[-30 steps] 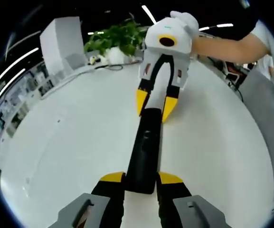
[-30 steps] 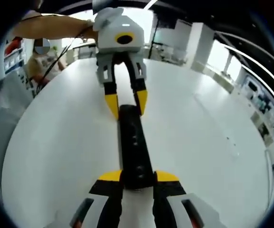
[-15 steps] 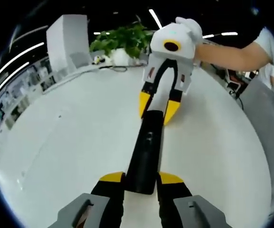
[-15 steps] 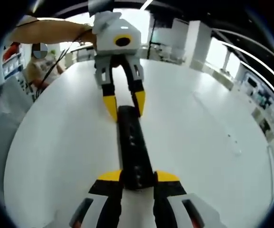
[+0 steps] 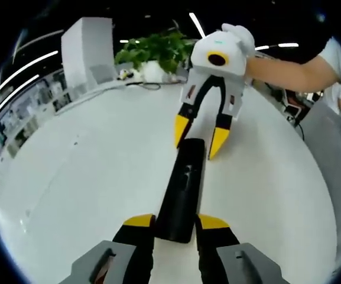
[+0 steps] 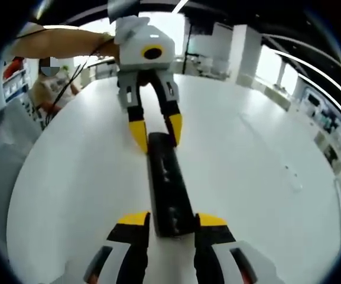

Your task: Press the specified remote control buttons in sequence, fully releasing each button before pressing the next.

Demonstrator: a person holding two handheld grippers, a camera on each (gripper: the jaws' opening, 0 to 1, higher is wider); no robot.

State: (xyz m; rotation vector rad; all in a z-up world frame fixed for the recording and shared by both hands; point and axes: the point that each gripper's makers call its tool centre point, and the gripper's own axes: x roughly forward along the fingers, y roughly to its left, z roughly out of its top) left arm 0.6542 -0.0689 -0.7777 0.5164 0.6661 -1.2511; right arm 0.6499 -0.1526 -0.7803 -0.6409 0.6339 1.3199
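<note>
The long, slim black remote control [image 5: 184,190] lies flat on the white round tabletop [image 5: 93,177], its long axis running straight from one pair of tongs to the other. In the left gripper view, the left tongs [image 5: 175,223] stand with their 2 yellow-tipped jaws on either side of the remote's near end, close against its edges; this reads as a clamp on the remote. In that view the right tongs [image 5: 200,133] stand at the far end, their jaws spread apart, 1 tip just beside each far corner, with visible space around the remote. In the right gripper view the same layout appears reversed: the remote [image 6: 167,189] reaches away from the right tongs [image 6: 167,220], whose jaws flank its end loosely, toward the left tongs [image 6: 156,131]. Small buttons show as faint marks on the remote's upper face; which is targeted cannot be told. The button face lies directly ahead of the right tongs, so that hand appears the freer to press while the left steadies the body. A green potted plant [image 5: 152,50] stands at the tabletop's far edge.
</note>
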